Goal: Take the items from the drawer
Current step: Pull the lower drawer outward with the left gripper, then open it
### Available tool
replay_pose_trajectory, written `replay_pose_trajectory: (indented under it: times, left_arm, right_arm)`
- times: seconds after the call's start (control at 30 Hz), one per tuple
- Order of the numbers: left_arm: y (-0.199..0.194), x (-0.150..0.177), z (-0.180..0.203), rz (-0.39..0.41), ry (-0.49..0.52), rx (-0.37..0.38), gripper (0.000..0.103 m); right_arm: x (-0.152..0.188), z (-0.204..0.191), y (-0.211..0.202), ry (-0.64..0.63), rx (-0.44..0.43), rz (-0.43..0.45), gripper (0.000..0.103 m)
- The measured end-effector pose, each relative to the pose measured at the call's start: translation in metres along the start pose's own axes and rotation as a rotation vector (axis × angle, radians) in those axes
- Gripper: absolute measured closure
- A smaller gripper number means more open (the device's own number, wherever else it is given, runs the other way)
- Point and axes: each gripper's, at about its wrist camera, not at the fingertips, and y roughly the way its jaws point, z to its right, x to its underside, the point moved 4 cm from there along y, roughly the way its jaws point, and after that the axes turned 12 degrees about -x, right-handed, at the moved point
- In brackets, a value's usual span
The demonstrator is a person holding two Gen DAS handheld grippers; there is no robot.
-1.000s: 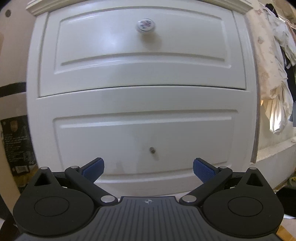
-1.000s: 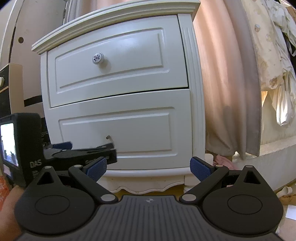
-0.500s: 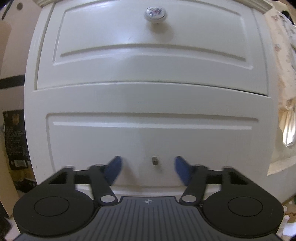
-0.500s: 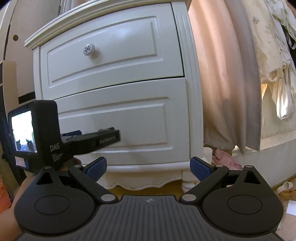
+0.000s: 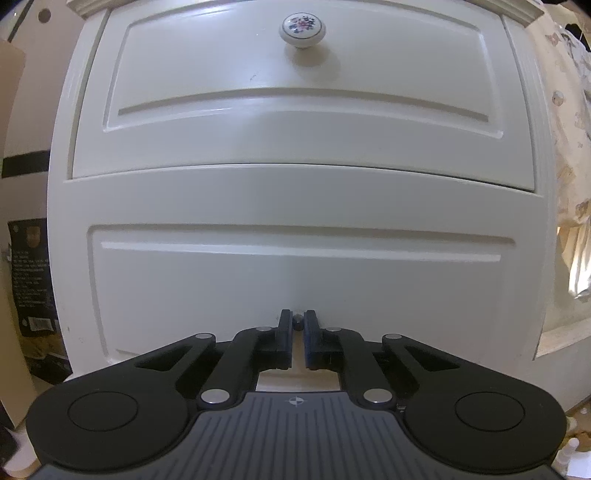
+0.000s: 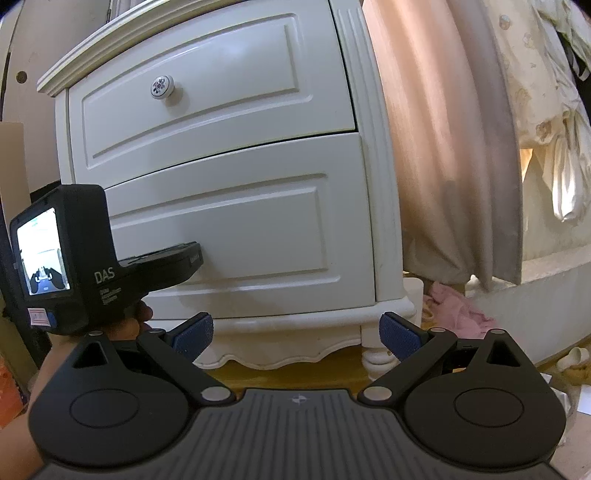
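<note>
Curtain (image 6: 443, 147) hangs beside white nightstand (image 5: 295, 192); left gripper (image 5: 297, 325) clamps its lower-drawer stud (image 5: 297, 320), right gripper (image 6: 297, 332) gapes empty.

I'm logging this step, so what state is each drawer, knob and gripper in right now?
Top drawer: shut, floral knob untouched.
Bottom drawer: shut, flush with the frame.
Small metal stud on the bottom drawer: between the jaws, gripped.
Left gripper: jaws have just closed on the stud.
Right gripper: jaws wide open, empty, off the nightstand.
</note>
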Motion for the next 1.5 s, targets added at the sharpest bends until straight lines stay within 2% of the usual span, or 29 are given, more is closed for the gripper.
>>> replay_pose_trajectory:
  times: [0.17, 0.27, 0.57, 0.63, 0.9, 1.0, 1.3, 1.37, 1.5]
  left_arm:
    - [-0.014, 0.003, 0.012, -0.026, 0.003, -0.007, 0.099]
    - [-0.029, 0.005, 0.016, -0.038, -0.022, 0.015, 0.100]
    - [-0.088, 0.012, 0.039, -0.056, -0.023, 0.029, 0.100]
    - [-0.112, 0.011, 0.023, -0.061, -0.027, 0.032, 0.100]
    - [-0.195, 0.020, 0.009, -0.065, -0.017, 0.038, 0.100]
    - [-0.210, 0.021, -0.005, -0.064, -0.013, 0.039, 0.100]
    - [-0.302, 0.030, 0.004, -0.064, 0.008, 0.053, 0.100]
    - [-0.313, 0.027, 0.004, -0.064, 0.013, 0.056, 0.100]
    - [-0.365, 0.034, 0.009, -0.066, 0.018, 0.062, 0.100]
  right_arm:
    - [-0.001, 0.000, -0.002, 0.004, -0.003, 0.008, 0.000]
    - [-0.002, 0.000, -0.004, 0.005, -0.003, 0.011, 0.000]
    - [-0.001, -0.001, -0.008, 0.005, -0.005, 0.018, 0.000]
    - [-0.001, -0.002, -0.010, 0.004, -0.006, 0.020, 0.000]
    - [-0.002, -0.008, -0.021, 0.001, -0.008, 0.032, 0.000]
    - [-0.003, -0.011, -0.025, -0.004, -0.011, 0.037, 0.000]
    - [-0.007, -0.022, -0.041, -0.019, -0.018, 0.056, 0.000]
    - [-0.007, -0.025, -0.044, -0.022, -0.022, 0.058, 0.000]
    - [-0.006, -0.030, -0.052, -0.027, -0.027, 0.065, 0.000]
